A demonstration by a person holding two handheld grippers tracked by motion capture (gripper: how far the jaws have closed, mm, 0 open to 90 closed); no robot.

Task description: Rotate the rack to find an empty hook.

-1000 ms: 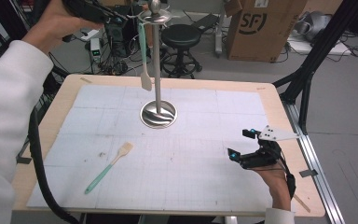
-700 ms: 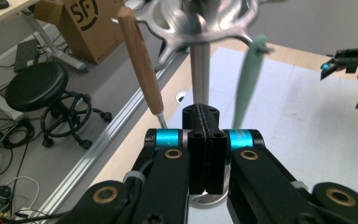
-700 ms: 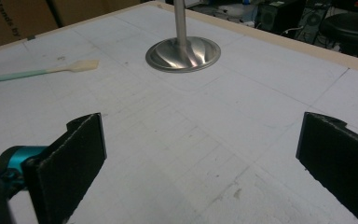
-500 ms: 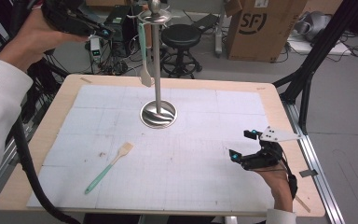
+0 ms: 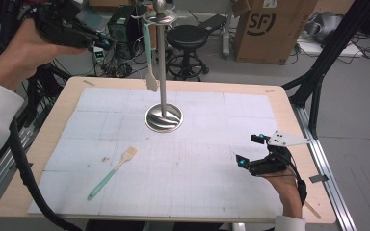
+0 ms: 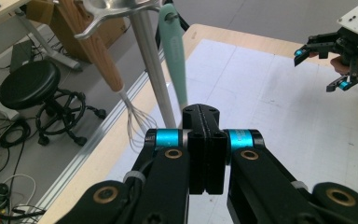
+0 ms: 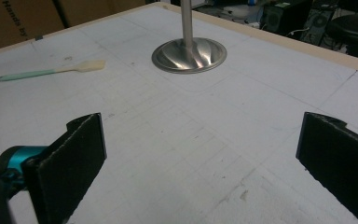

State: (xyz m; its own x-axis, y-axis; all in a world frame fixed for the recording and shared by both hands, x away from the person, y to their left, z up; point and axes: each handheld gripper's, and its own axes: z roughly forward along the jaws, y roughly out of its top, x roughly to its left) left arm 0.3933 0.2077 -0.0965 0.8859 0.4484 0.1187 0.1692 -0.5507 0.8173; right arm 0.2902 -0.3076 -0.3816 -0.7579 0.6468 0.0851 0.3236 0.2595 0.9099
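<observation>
High view: left tongs (image 5: 107, 43) farther left.

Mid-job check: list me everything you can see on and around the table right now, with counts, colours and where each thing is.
Table: one, light wood rim, white gridded mat on top.
Utensil stand: one, silver pole on a round base, middle of the mat toward the far side.
Hanging spatula: one, mint handle with pale blade, hung from the stand's top.
Whisk: one, wooden handle with wire loops, hung from the stand.
Pastry brush: one, mint handle with pale head, lying flat near-left on the mat.
Stool: one, black, behind the table.
Cardboard box: one, brown, on the floor behind.
Left tongs: black, shut, empty, raised at far left.
Right tongs: black with blue, open, empty, near-right on the mat.
</observation>
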